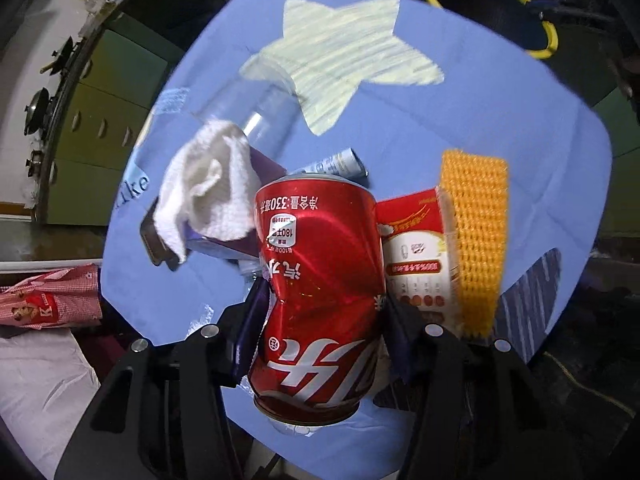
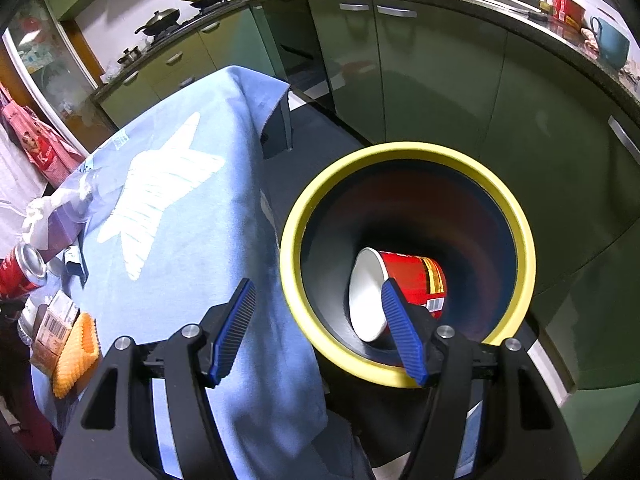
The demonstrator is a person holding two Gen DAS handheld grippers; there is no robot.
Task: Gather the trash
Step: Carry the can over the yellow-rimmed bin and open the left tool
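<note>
Gripping a dented red soda can [image 1: 316, 292], your left gripper [image 1: 320, 344] pinched it above the blue star-print cloth [image 1: 480, 128]; label read "330". Your right gripper [image 2: 320, 332] stood spread over the yellow-rimmed bin [image 2: 520, 240] holding a red paper cup [image 2: 416, 280].

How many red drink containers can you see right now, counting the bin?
2. A dented red can is gripped in the left tongs above the blue tablecloth; a red paper cup lies on its side inside the yellow-rimmed bin. Others may be hidden.
</note>
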